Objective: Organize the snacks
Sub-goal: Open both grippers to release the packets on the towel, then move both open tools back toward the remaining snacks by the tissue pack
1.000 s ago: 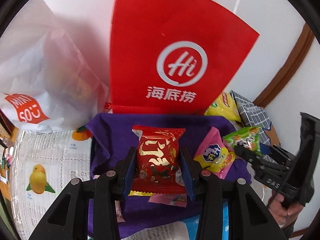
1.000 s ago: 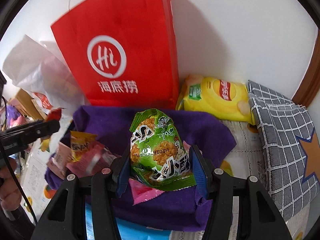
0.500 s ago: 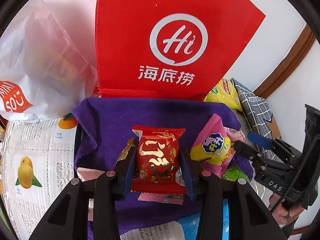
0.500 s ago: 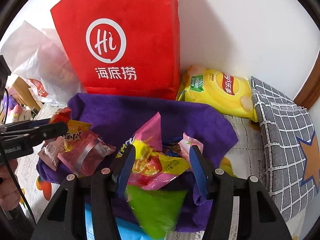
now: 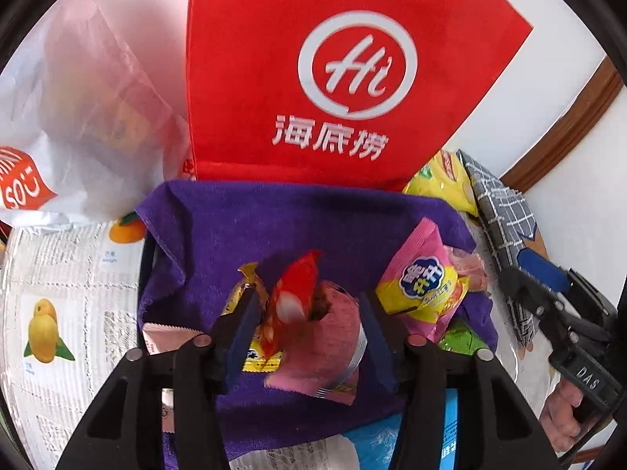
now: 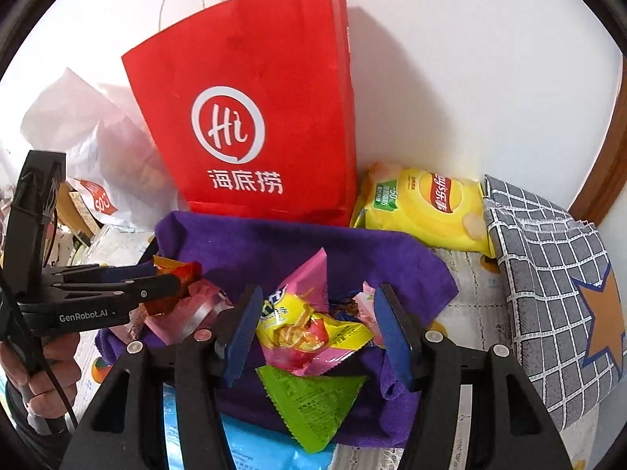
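A purple cloth point(image 5: 274, 227) lines a basket that holds several snack packets. My left gripper point(image 5: 307, 327) hovers over it with its jaws opening. The red packet point(image 5: 298, 290) is blurred and tumbling between the pads, free of them, above a pink packet point(image 5: 329, 352). The right wrist view shows the left gripper point(image 6: 176, 280) at the cloth's left side with the red packet point(image 6: 188, 268) at its tips. My right gripper point(image 6: 317, 313) stands open over a pink-and-yellow packet point(image 6: 309, 325). A green packet point(image 6: 309, 403) lies on the purple cloth point(image 6: 254, 243) below the jaws. The right gripper point(image 5: 529, 276) is off to the right.
A red paper bag point(image 6: 254, 117) stands against the wall behind the basket. A white plastic bag point(image 5: 78, 117) is at its left, a yellow chips bag point(image 6: 427, 203) and a grey checked cloth point(image 6: 548, 258) at its right. Printed paper point(image 5: 58, 293) covers the table.
The right gripper let the green packet fall onto the cloth, then rose a little. The left gripper's jaws have spread and the red packet has slipped out of their hold.
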A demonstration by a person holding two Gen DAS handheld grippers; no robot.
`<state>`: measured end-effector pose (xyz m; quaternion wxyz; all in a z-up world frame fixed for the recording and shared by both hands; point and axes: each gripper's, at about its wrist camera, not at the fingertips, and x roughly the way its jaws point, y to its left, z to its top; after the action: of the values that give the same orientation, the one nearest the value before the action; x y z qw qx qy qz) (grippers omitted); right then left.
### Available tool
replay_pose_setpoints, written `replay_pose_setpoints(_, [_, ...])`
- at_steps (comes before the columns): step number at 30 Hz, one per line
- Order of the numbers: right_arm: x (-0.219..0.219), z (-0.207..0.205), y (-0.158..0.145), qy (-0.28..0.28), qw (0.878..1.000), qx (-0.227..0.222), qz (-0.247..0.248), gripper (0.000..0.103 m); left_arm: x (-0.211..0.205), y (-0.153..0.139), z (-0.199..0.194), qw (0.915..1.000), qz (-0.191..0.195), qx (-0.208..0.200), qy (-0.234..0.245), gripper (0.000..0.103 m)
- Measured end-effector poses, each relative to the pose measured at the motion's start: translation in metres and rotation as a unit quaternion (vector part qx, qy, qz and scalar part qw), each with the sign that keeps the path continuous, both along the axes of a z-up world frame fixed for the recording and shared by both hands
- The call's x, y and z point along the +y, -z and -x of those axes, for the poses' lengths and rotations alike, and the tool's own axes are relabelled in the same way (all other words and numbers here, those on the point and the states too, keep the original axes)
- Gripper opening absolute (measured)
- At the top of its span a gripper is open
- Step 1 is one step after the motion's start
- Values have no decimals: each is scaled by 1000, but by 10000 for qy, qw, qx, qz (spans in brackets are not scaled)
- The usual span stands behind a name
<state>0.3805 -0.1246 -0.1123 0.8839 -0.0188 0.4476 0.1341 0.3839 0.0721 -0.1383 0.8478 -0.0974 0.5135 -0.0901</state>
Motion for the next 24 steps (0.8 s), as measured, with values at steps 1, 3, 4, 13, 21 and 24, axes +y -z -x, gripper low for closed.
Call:
replay_pose_setpoints(1, [2,1,-1,-16,10000,-6,16,59,1,-2,1,10000,3,-35,-22,55])
replay_pose_setpoints(3, [4,3,-4,-45,10000,-36,33,59,3,-8,3,10000,8,-82,-22,55])
replay_pose_setpoints(4, [6,5,-6,-52,10000,-72,43,59,4,-10,4,9999,17,-110,-15,55])
replay_pose_setpoints(13, [10,36,-32,127,9989,-443,128,59,11,-47,22,9985,154,-520,-4,55])
replay_pose_setpoints(21, [3,96,-44,49,9983,-568,-82,57,12,-87,62,9965,-63,-839,-23,55])
replay_pose_setpoints(24, [8,119,-40,-160,9987,-471,-80,52,16,-91,86,9959,-217,-878,-15,55])
